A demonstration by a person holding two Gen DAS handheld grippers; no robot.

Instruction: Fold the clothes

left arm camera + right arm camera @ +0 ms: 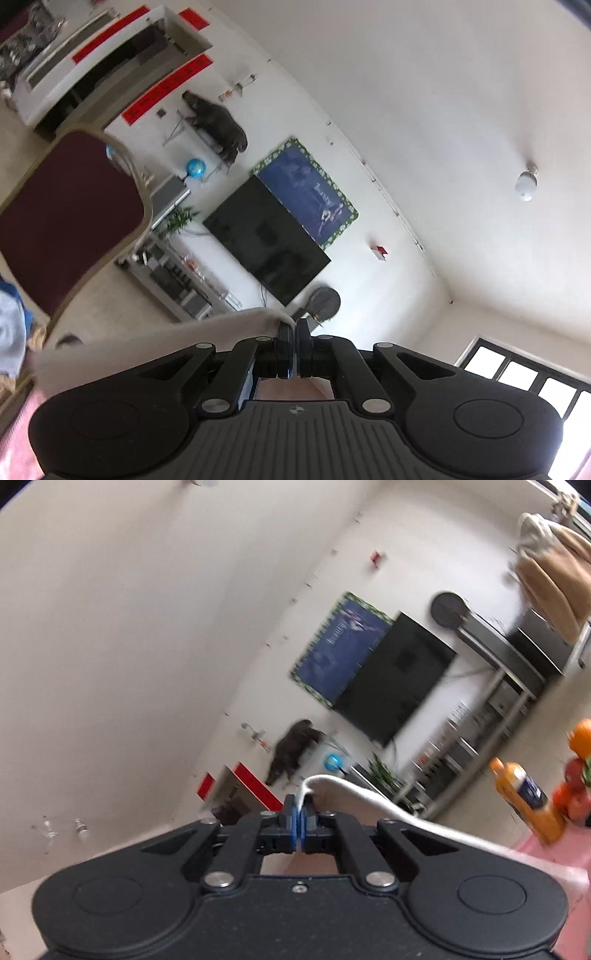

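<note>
Both grippers are raised and point across the room at the far wall. My left gripper (295,326) is shut on the edge of a pale beige garment (147,347), which stretches away to the lower left of the left wrist view. My right gripper (299,805) is shut on a pale edge of the same kind of cloth, the garment (388,805), which runs off to the lower right of the right wrist view. The rest of the garment hangs below and is hidden by the gripper bodies.
A dark red chair back (70,218) stands close on the left. A black TV (266,240) and a blue poster (306,192) hang on the far wall. An orange bottle (524,797) and fruit (576,771) sit on a pink surface (546,853) at right.
</note>
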